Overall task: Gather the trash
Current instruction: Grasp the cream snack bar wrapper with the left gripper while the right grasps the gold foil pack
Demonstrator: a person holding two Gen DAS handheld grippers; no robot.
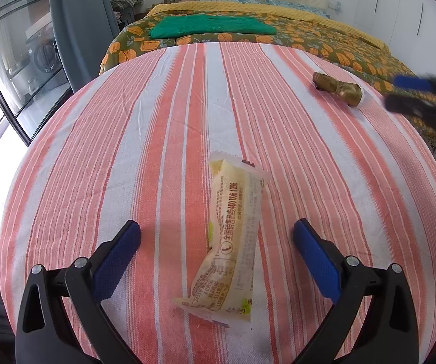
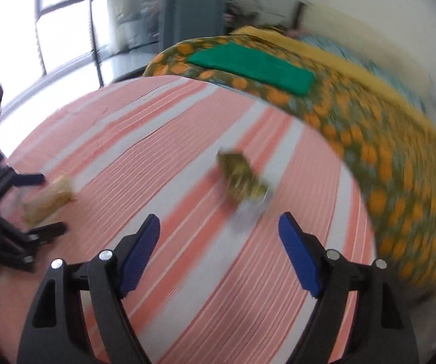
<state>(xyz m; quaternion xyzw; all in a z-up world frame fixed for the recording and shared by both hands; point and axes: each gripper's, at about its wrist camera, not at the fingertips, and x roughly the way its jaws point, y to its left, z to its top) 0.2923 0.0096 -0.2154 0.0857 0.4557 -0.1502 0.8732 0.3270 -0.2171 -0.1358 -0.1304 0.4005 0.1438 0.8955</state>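
Cream snack wrapper (image 1: pixel 231 239) lies flat on striped cloth (image 1: pixel 126 151), between the wide, empty left gripper (image 1: pixel 217 236) tips. Likely light, crinkly, slippery film — pinch across the mid-body. Gold wrapper (image 2: pixel 242 179) ahead of right gripper (image 2: pixel 219 227) — also wide, empty.

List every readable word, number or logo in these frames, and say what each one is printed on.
"全国销售热线 400 006 1296": along the pale yellow snack wrapper, left wrist view.
Round logo beside that line: shape only, no letters legible.
Fine print blocks on the same wrapper: too small to read.
Gold wrapper: no print legible.
Right wrist view: blurred throughout, nothing readable.
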